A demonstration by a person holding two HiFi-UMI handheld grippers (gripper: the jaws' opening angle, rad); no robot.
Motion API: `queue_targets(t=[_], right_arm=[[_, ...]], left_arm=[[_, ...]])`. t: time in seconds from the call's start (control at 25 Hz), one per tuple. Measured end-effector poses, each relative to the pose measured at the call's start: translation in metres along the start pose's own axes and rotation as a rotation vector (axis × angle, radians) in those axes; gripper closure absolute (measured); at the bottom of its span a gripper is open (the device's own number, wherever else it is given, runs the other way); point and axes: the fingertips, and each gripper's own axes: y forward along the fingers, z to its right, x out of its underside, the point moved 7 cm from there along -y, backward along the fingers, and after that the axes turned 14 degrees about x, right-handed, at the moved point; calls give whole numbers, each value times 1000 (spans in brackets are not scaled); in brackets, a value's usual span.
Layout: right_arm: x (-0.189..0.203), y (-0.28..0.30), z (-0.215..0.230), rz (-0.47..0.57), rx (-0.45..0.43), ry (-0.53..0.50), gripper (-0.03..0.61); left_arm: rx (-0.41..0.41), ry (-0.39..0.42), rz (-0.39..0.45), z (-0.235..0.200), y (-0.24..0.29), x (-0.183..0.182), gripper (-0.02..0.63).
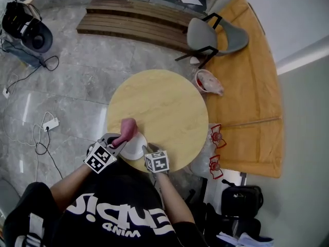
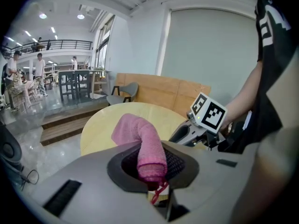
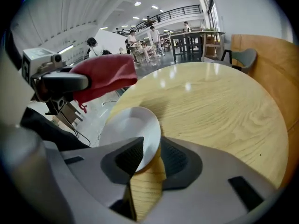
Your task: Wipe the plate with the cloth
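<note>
Round table [image 1: 169, 102] beside a chair [image 1: 204, 36]: left gripper [image 1: 118, 142] jaws clamp cloth [image 1: 127, 128], right gripper [image 1: 148, 149] jaws pinch plate [image 1: 134, 147].

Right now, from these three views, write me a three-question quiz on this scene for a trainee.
1. True or false: the left gripper is empty.
2. What does the right gripper hold? A. a cup; B. the rim of the white plate; C. nothing.
3. Fill the gap: the wooden table has a ____ top.
Key: 1. False; its jaws are shut on the pink cloth. 2. B. 3. round.
</note>
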Motion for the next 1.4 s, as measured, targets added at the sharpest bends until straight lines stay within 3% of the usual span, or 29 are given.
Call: queue_targets(t=[0.36,0.92,1.04,1.2,1.4], right_arm=[[6,13,-4,-33,26,0,480],[8,12,-4,-22,84,81,482],[10,12,-3,-17,86,90,482],[11,12,-2,-12,86,101,482],[10,12,-2,-12,94,98,482]], left_arm=[[14,-28,-45,0,15,11,565],[199,-23,-209,19,103,12,565],[200,-34,-242,17,113,21,565],[185,-112,-290,6,120,33,565],[155,-102,-309,5,124,37,566]])
